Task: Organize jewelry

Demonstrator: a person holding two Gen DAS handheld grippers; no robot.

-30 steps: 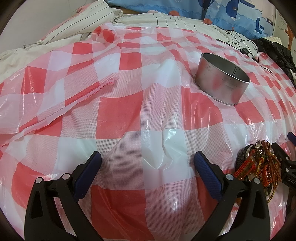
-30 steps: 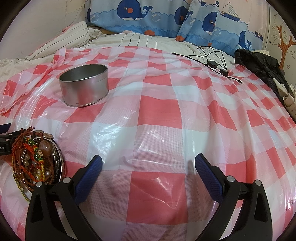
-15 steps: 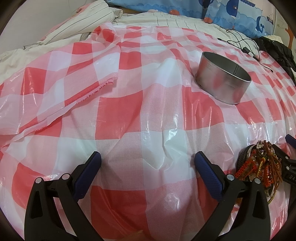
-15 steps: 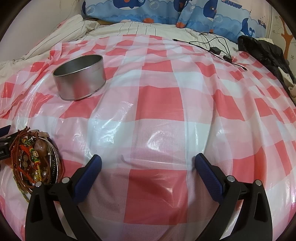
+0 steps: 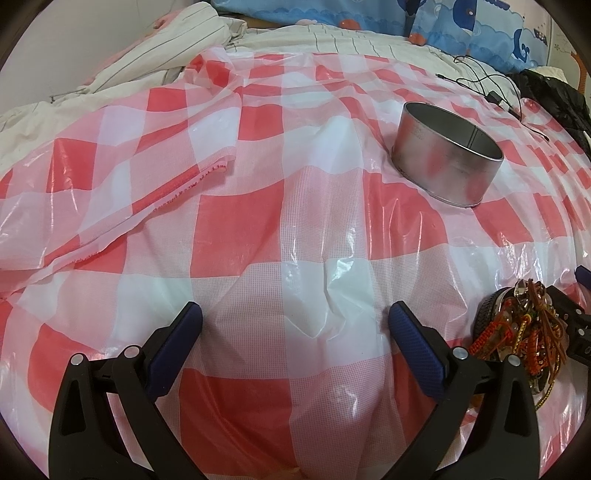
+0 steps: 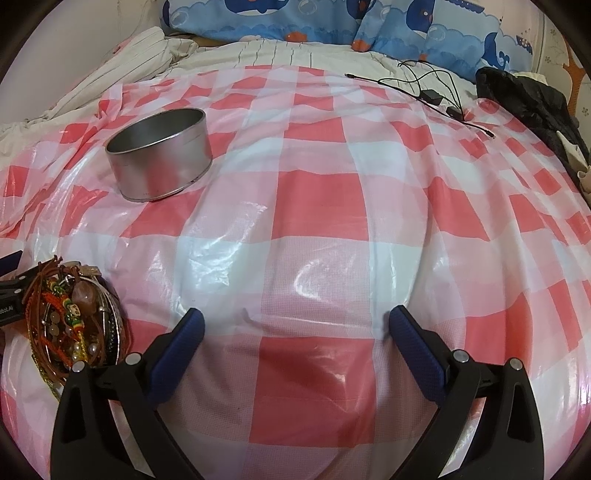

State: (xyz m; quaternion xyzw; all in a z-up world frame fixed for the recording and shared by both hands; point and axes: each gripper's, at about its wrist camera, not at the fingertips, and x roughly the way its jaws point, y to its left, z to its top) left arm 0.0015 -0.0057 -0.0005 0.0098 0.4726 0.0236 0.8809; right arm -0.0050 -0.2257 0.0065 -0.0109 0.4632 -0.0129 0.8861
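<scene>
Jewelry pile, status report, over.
Both grippers, left and right, open, empty. Jewelry pile between them, untouched. Metal tin beyond, open. Nothing in the way.

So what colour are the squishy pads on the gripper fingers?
Dark blue pads on black arms, clearest in the right wrist view.

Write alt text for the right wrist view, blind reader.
The open right gripper hangs empty over a red-and-white checked plastic sheet spread on a bed. A tangled pile of bracelets lies at lower left, apart from an open round metal tin farther back on the left. Black cables and whale-print pillows sit at the back.
</scene>
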